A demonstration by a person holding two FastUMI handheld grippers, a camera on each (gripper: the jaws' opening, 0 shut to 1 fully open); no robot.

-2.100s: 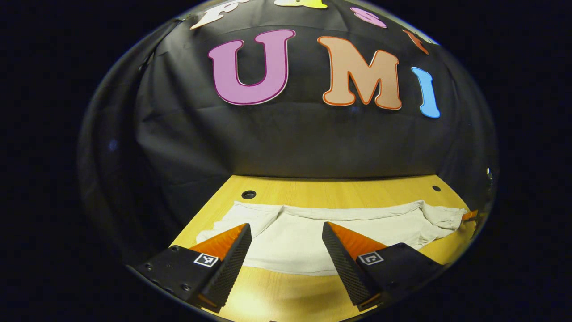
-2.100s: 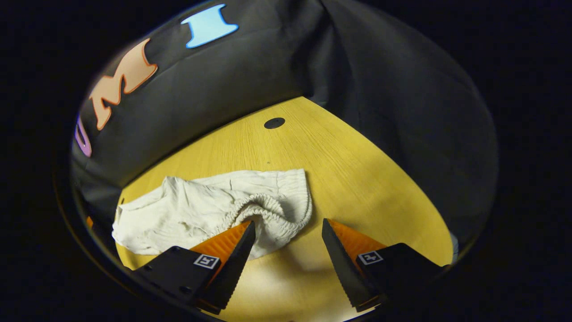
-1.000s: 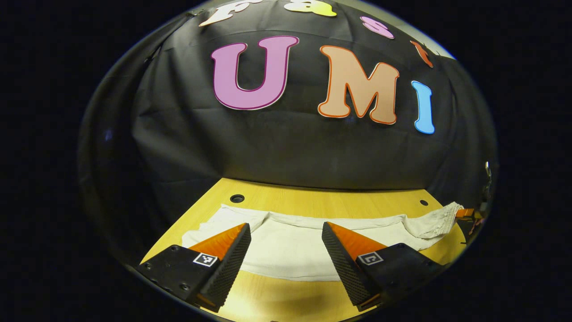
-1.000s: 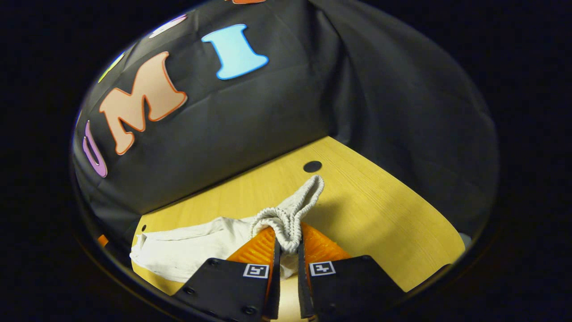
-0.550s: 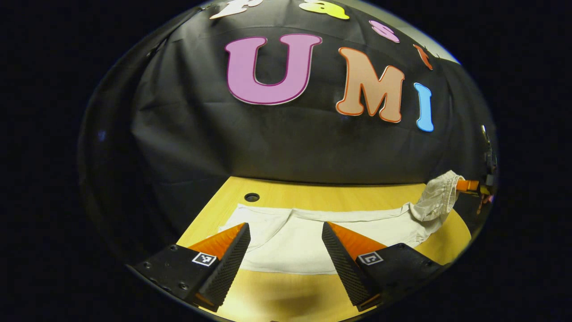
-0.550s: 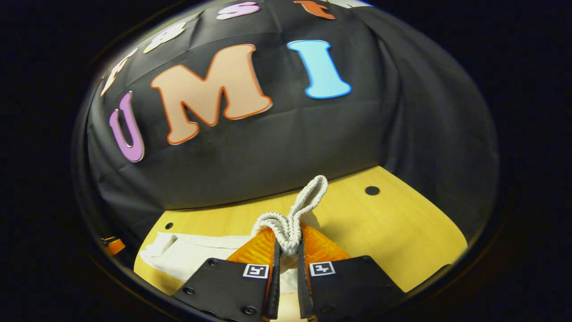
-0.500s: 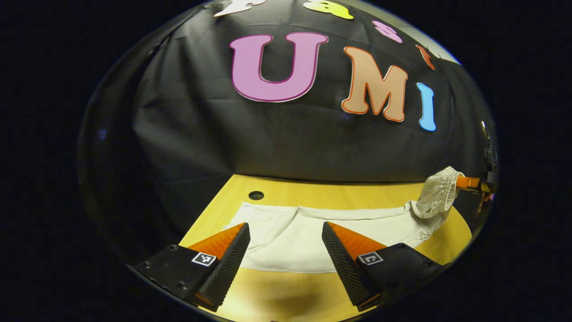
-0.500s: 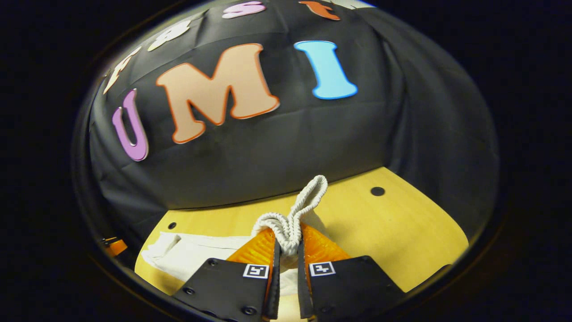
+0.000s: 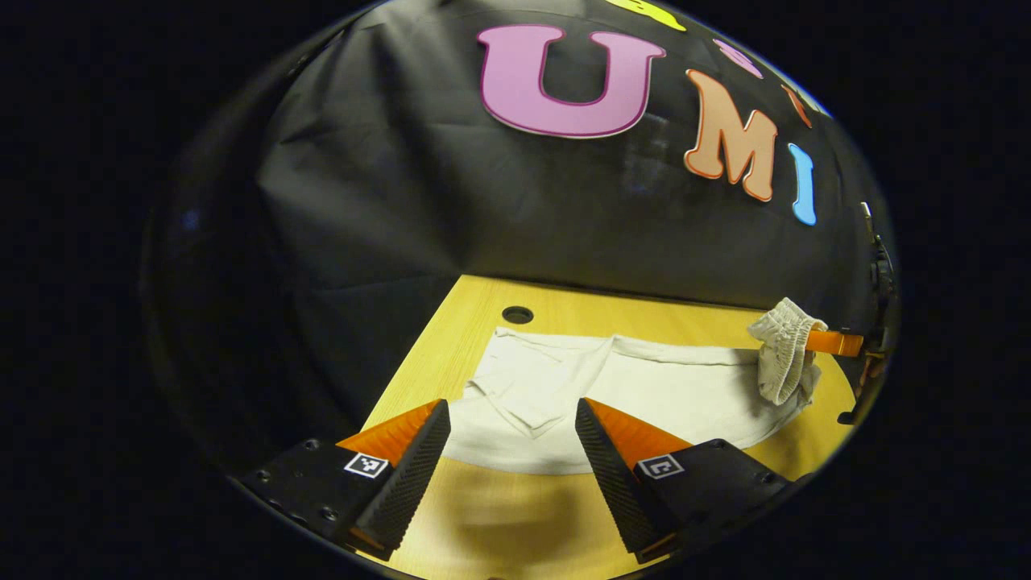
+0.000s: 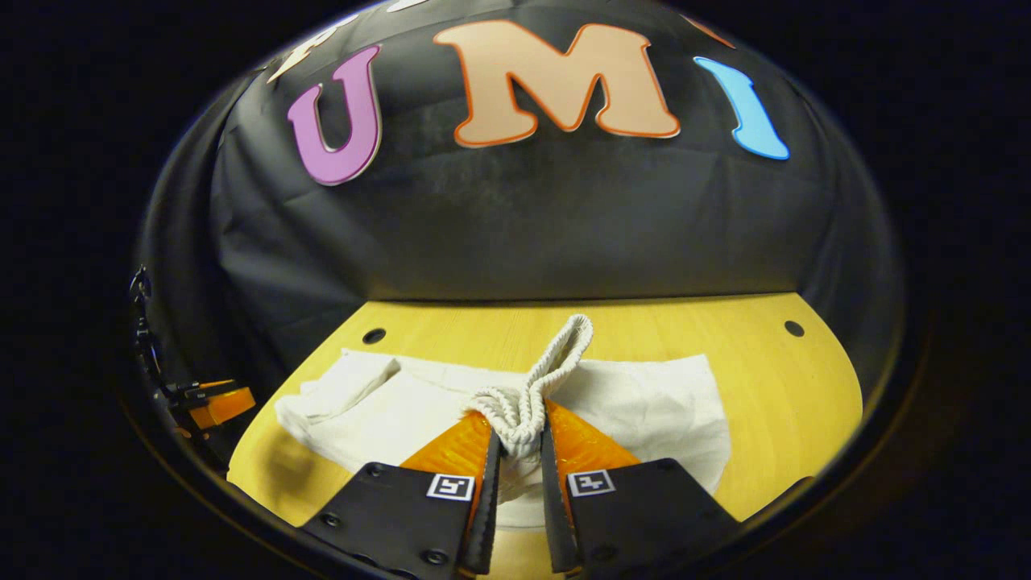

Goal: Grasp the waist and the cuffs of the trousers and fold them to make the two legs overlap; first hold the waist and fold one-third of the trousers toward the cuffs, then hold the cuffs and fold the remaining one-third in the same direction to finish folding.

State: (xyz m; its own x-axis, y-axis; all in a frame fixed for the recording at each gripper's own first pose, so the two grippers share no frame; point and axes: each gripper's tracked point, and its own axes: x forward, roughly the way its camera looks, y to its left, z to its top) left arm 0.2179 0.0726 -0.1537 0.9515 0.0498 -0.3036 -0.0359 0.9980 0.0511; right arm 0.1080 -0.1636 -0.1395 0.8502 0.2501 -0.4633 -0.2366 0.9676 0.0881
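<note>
— So, where are the trousers (image 9: 644, 395)?
— Flat on the desk (image 10: 797, 403), legs not yet overlapped.
— Waist (image 10: 527, 399)?
— Raised above the trousers, clamped in the right claw (image 10: 519, 475).
— Left claw (image 9: 507, 459)?
— Spread apart near the cuffs, holding nothing. Every fold remains.

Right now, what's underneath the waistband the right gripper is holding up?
Under the lifted waistband lie the trousers, spread on the table. The table beneath them is covered.
</note>
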